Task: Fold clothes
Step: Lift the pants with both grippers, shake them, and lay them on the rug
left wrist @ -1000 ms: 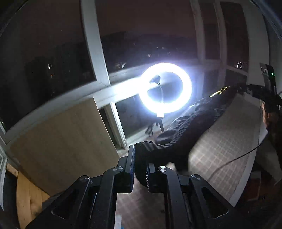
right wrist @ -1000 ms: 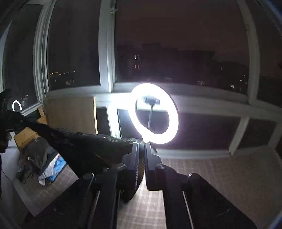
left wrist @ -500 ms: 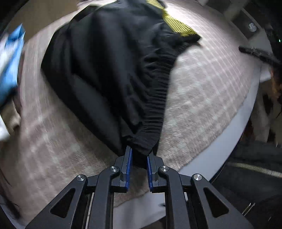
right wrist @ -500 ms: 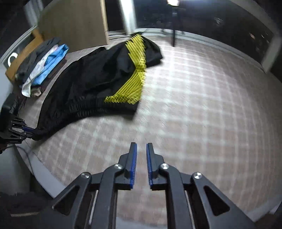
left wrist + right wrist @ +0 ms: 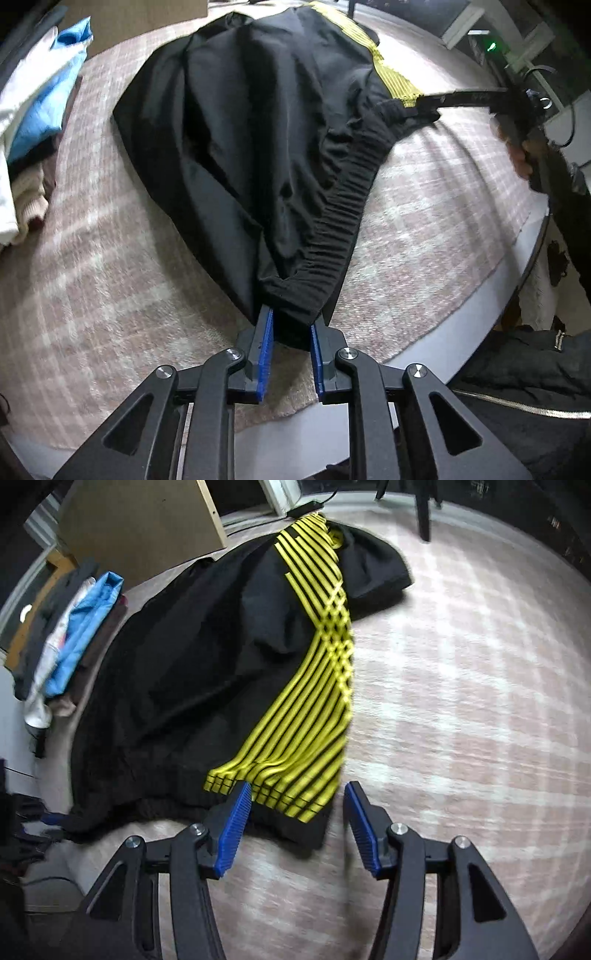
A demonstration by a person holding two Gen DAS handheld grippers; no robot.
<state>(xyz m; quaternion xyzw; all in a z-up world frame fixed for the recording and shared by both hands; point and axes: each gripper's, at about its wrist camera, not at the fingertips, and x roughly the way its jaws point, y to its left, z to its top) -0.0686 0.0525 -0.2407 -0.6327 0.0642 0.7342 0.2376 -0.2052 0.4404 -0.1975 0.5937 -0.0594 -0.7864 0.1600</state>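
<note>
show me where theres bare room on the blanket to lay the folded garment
The widest free patch of the plaid blanket lies right of the black garment and its yellow stripes, out to the far edge. A smaller strip runs between the garment and the clothes pile. The left side, by that pile, is crowded.

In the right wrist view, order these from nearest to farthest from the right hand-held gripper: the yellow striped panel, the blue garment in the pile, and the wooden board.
From the right hand-held gripper, open:
1. Yellow striped panel, right at the fingertips, centre.
2. Blue garment, on the pile at left.
3. Wooden board, leaning at the far upper left.
</note>
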